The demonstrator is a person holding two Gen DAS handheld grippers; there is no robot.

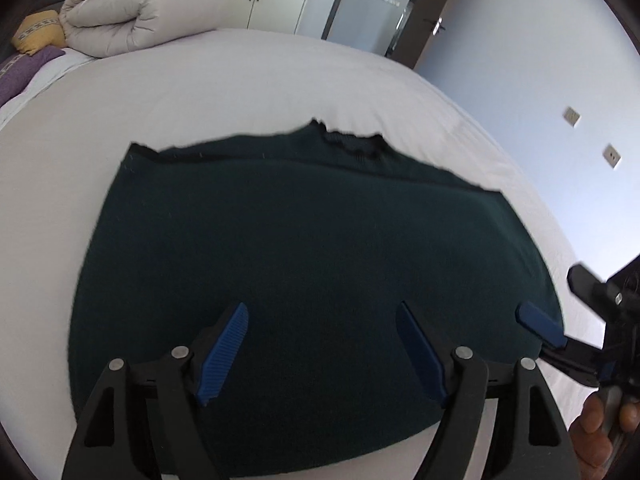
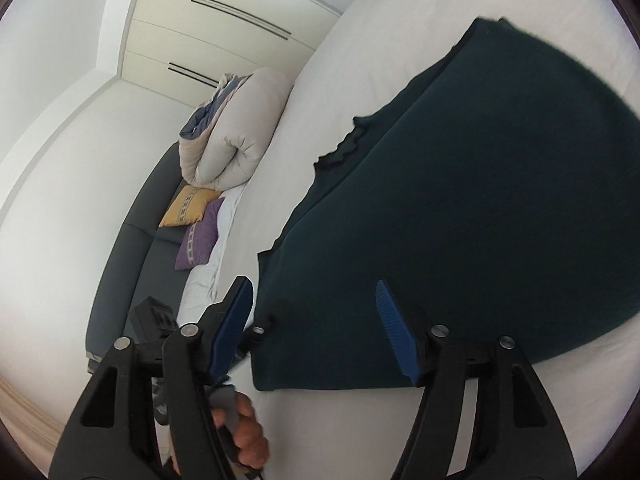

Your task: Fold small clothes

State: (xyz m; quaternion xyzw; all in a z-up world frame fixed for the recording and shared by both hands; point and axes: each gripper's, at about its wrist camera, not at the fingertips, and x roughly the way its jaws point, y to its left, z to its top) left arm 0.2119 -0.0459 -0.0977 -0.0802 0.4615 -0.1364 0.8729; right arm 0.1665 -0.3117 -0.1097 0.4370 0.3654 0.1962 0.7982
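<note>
The left gripper (image 1: pixel 322 350) stands wide, its blue pads apart above the dark green garment (image 1: pixel 312 264), and nothing is between them; the cloth lies under them and I cannot tell whether the tips touch it. The right gripper (image 2: pixel 316 330) is also wide and holds nothing: its left pad is over the near corner of the garment (image 2: pixel 460 220), the other over the cloth. In the left wrist view the right gripper (image 1: pixel 560 320) comes in at about 4 o'clock, one blue finger over the garment's right edge. The garment lies flat on the white bed (image 1: pixel 240 92), from 6 o'clock up to 12 o'clock of the left gripper, with its long axis across, from 9 to 3 o'clock; its ruffled edge is on the far side. Both hands are at the near edge, about equally close. Farther, at 10 o'clock, lies a rolled duvet (image 1: pixel 136 16).
</note>
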